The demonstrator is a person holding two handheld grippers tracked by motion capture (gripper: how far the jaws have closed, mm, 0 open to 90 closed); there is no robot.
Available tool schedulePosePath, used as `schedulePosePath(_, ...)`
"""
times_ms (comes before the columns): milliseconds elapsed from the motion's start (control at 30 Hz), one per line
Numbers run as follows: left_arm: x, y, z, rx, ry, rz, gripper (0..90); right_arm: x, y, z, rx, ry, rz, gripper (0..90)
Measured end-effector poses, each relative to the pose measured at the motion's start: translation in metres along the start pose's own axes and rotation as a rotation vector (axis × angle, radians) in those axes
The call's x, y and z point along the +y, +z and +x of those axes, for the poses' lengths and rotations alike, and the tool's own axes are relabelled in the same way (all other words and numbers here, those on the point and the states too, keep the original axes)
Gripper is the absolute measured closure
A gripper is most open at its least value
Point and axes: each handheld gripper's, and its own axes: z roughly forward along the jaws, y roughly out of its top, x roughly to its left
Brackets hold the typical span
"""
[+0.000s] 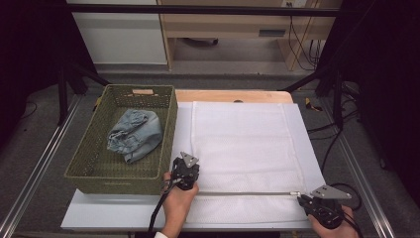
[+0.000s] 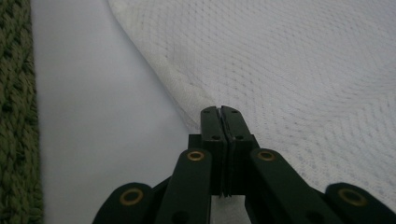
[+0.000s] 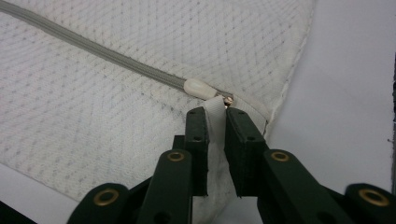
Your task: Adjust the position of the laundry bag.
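Observation:
A white mesh bag (image 1: 242, 144) lies flat on the white table top, with a grey zipper (image 1: 247, 193) running along its near edge. My left gripper (image 1: 187, 171) is shut on the bag's left edge (image 2: 187, 100), its jaws pressed together (image 2: 220, 109). My right gripper (image 1: 301, 198) is at the zipper's right end. In the right gripper view its jaws (image 3: 215, 112) stand slightly apart with the white fabric pull tab (image 3: 215, 123) filling the gap between them, just below the white slider (image 3: 198, 87).
A green woven basket (image 1: 119, 177) stands at the table's left and holds a crumpled blue denim garment (image 1: 134, 135). Its wall (image 2: 16, 140) is close to my left gripper. Black frame posts and cables flank the table.

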Motion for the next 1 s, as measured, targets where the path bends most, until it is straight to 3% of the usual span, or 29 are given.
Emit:
schedulePosePath(100,0.0,0.0,-0.001,0.0,-0.011,-0.013,82.3,0.0,0.0,0.0,0.002,0.007,-0.009,72.0)
schedulePosePath(133,0.0,-0.002,-0.001,-0.001,-0.013,-0.033,76.4,0.001,-0.001,0.0,-0.001,0.01,-0.02,61.6)
schedulePosePath(233,0.003,-0.005,-0.004,-0.004,-0.01,-0.053,65.9,0.002,-0.002,0.0,-0.018,0.008,-0.04,50.5)
schedulePosePath(433,0.011,-0.011,-0.011,-0.017,0.005,-0.09,46.6,0.004,-0.004,0.001,-0.059,-0.005,-0.089,35.0)
schedulePosePath(500,0.012,-0.011,-0.013,-0.023,-0.002,-0.111,41.5,0.004,-0.004,0.002,-0.059,-0.002,-0.093,34.0)
schedulePosePath(600,0.015,-0.015,-0.018,-0.031,0.014,-0.141,31.1,0.006,-0.005,0.003,-0.068,-0.007,-0.118,22.5)
schedulePosePath(833,0.015,-0.019,-0.026,-0.067,0.034,-0.163,17.0,0.011,-0.009,0.002,-0.076,0.021,-0.171,12.5)
schedulePosePath(1000,0.015,-0.024,-0.031,-0.089,0.057,-0.186,9.5,0.013,-0.01,-0.001,-0.061,0.05,-0.205,10.3)
